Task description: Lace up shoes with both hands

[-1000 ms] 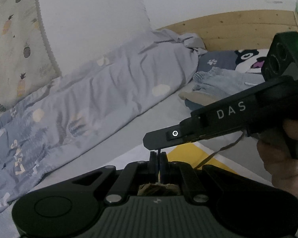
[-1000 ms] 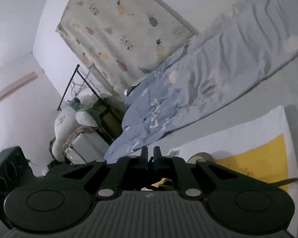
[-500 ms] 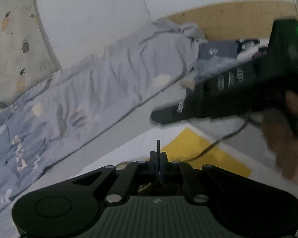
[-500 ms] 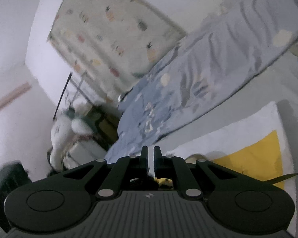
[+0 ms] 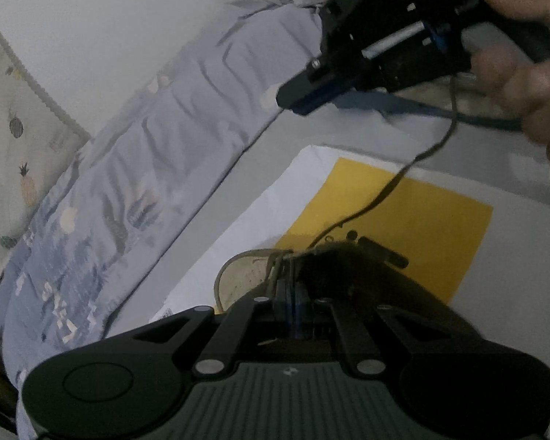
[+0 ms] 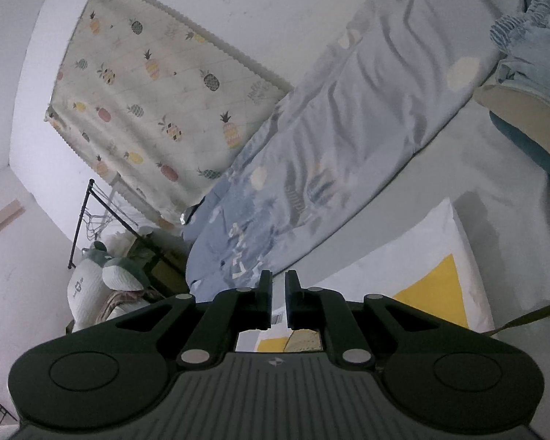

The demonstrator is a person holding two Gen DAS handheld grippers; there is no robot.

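In the left wrist view my left gripper [image 5: 288, 286] is shut, its jaws pressed together right over the shoe [image 5: 245, 278], a pale worn shoe whose opening shows just past the fingertips. A dark lace [image 5: 396, 179] runs from the shoe's eyelets up toward the right hand. The right gripper [image 5: 297, 101] hangs above and beyond the shoe. In the right wrist view my right gripper [image 6: 278, 286] has a narrow gap between its jaws with nothing in it. A lace strand [image 6: 531, 315] crosses that view's right edge.
The shoe sits on a white and yellow sheet [image 5: 403, 212] on a grey bed. A blue-grey patterned duvet [image 5: 146, 168] lies along the wall. Folded clothes [image 6: 524, 84] lie to the right. A pineapple curtain [image 6: 157, 84] and a rack with a plush toy [image 6: 102, 275] stand beyond the bed's end.
The left gripper has dropped and tilted toward the shoe, which now shows. The right gripper has risen and its jaws have parted slightly, letting go of the lace.
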